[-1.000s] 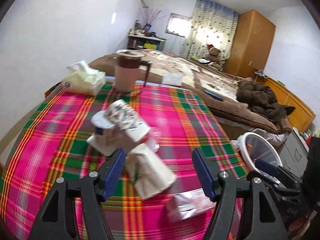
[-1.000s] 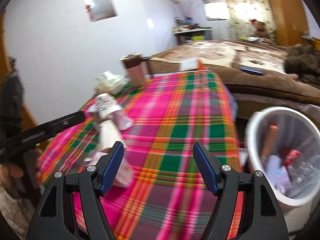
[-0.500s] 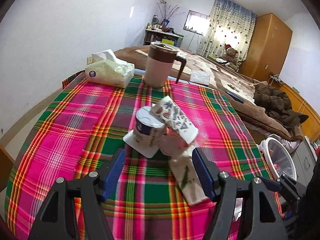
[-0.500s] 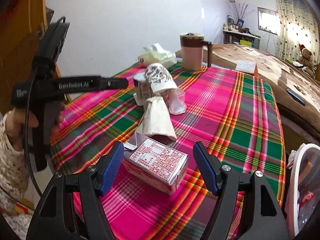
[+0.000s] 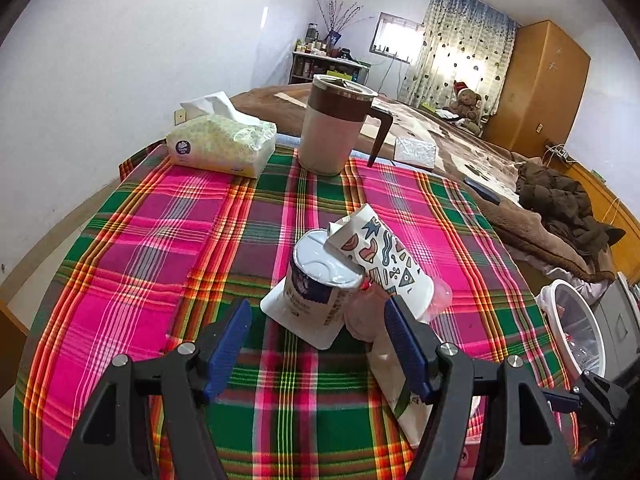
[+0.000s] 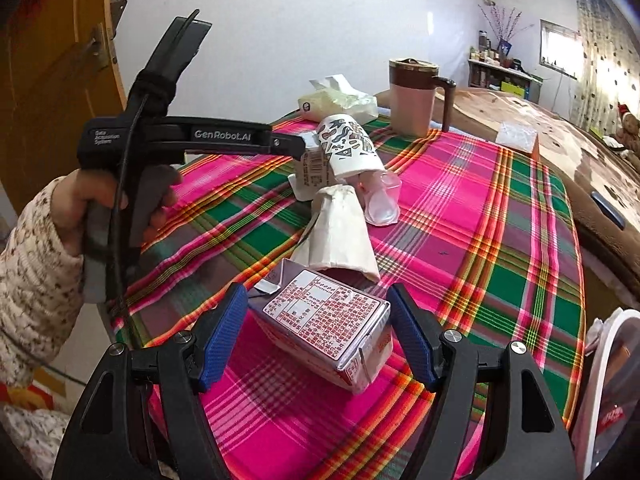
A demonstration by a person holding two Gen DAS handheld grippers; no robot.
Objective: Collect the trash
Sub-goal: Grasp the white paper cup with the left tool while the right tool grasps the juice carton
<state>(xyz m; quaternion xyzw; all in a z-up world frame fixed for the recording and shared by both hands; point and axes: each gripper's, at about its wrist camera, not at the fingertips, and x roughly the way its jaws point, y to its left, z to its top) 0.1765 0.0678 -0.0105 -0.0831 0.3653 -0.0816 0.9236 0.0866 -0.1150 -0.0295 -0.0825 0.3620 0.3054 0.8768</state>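
Trash lies on a plaid tablecloth [image 5: 168, 240]. My left gripper [image 5: 318, 344] is open, just short of a white yogurt tub [image 5: 320, 284] with a patterned paper cup [image 5: 384, 264] leaning on it. A cream paper bag [image 5: 400, 380] lies by its right finger. My right gripper [image 6: 316, 336] is open with its fingers on either side of a silver carton [image 6: 332, 328], not touching it. Behind the carton lie the paper bag [image 6: 340, 232], a clear plastic cup [image 6: 380, 204] and the patterned cup [image 6: 348, 148]. A white trash bin [image 5: 576, 328] stands right of the table.
A brown-lidded jug [image 5: 336, 128] and a tissue pack [image 5: 220, 140] stand at the table's far edge. A bed with a brown blanket [image 5: 520, 184] lies beyond. The left gripper's body and the hand holding it [image 6: 132, 152] are at the left in the right wrist view.
My left gripper has pulled back and turned left, centring on the tub and cup. My right gripper has swung from the bin to the table and closed in on the silver carton.
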